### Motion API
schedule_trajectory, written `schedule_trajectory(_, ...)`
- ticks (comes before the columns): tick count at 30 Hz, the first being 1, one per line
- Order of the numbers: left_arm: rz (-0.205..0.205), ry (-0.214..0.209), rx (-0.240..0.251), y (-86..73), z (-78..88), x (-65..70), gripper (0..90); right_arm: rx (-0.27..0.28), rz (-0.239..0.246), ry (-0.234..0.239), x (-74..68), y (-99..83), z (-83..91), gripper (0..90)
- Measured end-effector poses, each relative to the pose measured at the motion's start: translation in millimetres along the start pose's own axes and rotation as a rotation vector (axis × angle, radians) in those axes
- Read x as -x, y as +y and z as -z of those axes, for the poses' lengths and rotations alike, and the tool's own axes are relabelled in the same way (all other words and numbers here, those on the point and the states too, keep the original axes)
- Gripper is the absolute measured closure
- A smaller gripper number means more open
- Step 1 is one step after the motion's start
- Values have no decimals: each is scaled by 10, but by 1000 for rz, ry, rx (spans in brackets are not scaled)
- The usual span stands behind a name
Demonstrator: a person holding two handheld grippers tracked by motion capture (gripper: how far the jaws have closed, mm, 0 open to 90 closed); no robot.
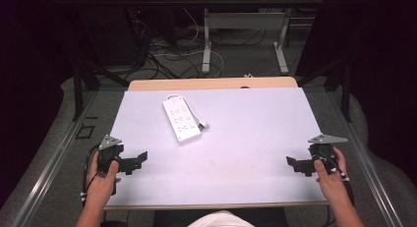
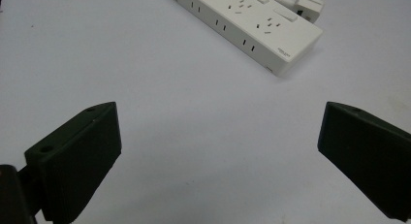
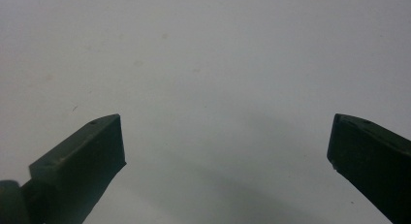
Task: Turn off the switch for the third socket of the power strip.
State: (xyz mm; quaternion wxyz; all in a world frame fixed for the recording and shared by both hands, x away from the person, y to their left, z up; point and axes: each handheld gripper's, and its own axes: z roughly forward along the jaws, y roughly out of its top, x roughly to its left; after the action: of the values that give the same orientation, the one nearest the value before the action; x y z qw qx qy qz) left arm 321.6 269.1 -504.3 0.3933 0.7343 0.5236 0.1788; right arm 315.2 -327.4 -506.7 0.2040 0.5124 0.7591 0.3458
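Both grippers, left (image 1: 140, 160) and right (image 1: 290, 163), wait wide open and empty at the table's (image 1: 246, 153) near edge; the power strip (image 1: 181, 120) lies far left, unreached. Next, likely a reach toward it.

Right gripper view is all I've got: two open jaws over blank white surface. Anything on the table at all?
Observer: Yes, a white power strip lies on the table, left of centre toward the far edge.
Operator: Cord attached?
Observer: A white cord with its plug lies along the strip's right side.
Operator: Which gripper is nearer to it?
Observer: The left gripper; its jaws stand open and empty, with the strip ahead of them.
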Motion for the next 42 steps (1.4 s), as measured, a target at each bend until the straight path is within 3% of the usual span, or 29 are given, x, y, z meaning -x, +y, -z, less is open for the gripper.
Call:
schedule_trajectory(8, -6, -1, -12, -7, -48, 17, 12, 9, -9, -8, 7, -43, -33, 0)
schedule_trajectory(10, 6, 2, 10, -15, -62, 40, 4, 14, -13, -2, 13, -56, -41, 0)
schedule_trajectory(16, -17, -17, 6, -20, -32, 61, 4, 18, -12, -11, -17, -71, -31, 0)
schedule_trajectory(26, 10, -10, 15, 28, -78, 83, 4, 24, -22, -4, -11, -92, -60, 0)
schedule_trajectory(28, -5, -13, 9, 61, -77, 112, 4, 20, -20, 1, -15, -97, -62, 0)
schedule_trajectory(35, 8, -25, 18, 155, -93, 143, 16, 29, -16, 0, -45, -84, -52, 0)
schedule_trajectory(42, -5, -35, 35, 304, -139, 203, 29, 24, -14, 0, -59, -89, -59, 0)
